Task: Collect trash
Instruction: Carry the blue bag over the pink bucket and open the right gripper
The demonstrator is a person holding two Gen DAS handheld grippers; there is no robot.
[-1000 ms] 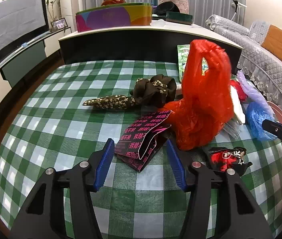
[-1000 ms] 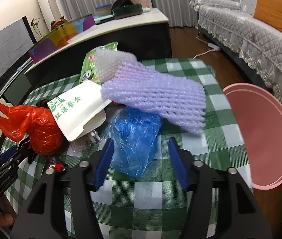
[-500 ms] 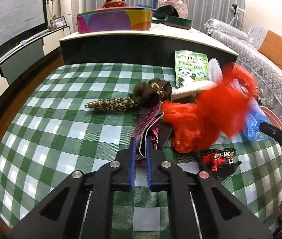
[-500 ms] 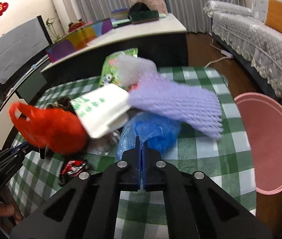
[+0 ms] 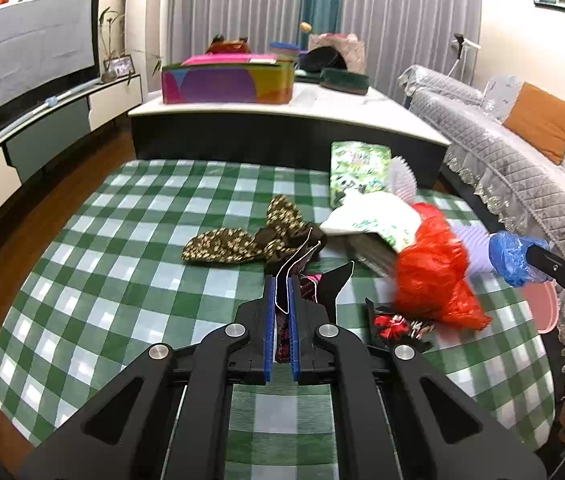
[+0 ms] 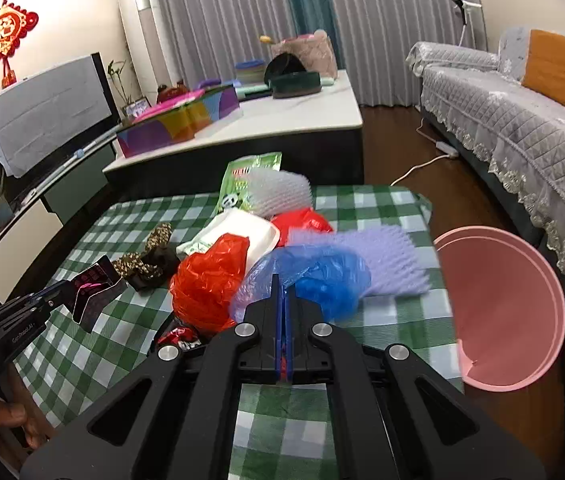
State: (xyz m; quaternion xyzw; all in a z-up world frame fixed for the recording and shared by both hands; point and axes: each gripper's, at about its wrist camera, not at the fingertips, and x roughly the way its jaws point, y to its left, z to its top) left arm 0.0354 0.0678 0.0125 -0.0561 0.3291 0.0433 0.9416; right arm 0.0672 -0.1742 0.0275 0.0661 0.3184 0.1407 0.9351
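My left gripper [image 5: 281, 280] is shut on a black and pink printed wrapper [image 5: 309, 280], which also shows in the right wrist view [image 6: 94, 292], lifted off the checked cloth. My right gripper [image 6: 283, 280] is shut on a blue plastic bag [image 6: 314, 276], which also shows in the left wrist view [image 5: 512, 254], raised above the table. A red plastic bag [image 5: 434, 276] lies between them. A pink bin [image 6: 502, 312] stands at the right, beside the table.
On the green checked table [image 5: 122, 248] lie a leopard-print cloth [image 5: 242, 240], a white foam box [image 6: 238, 236], purple foam netting [image 6: 386, 256], a panda packet [image 5: 356, 172] and a small red-black wrapper [image 5: 396, 326]. A sofa [image 6: 522, 136] stands right, a low counter [image 5: 282, 120] behind.
Both grippers closed from open, the left on the printed wrapper, the right on the blue bag, and both lifted their items. The red bag slumped to the right.
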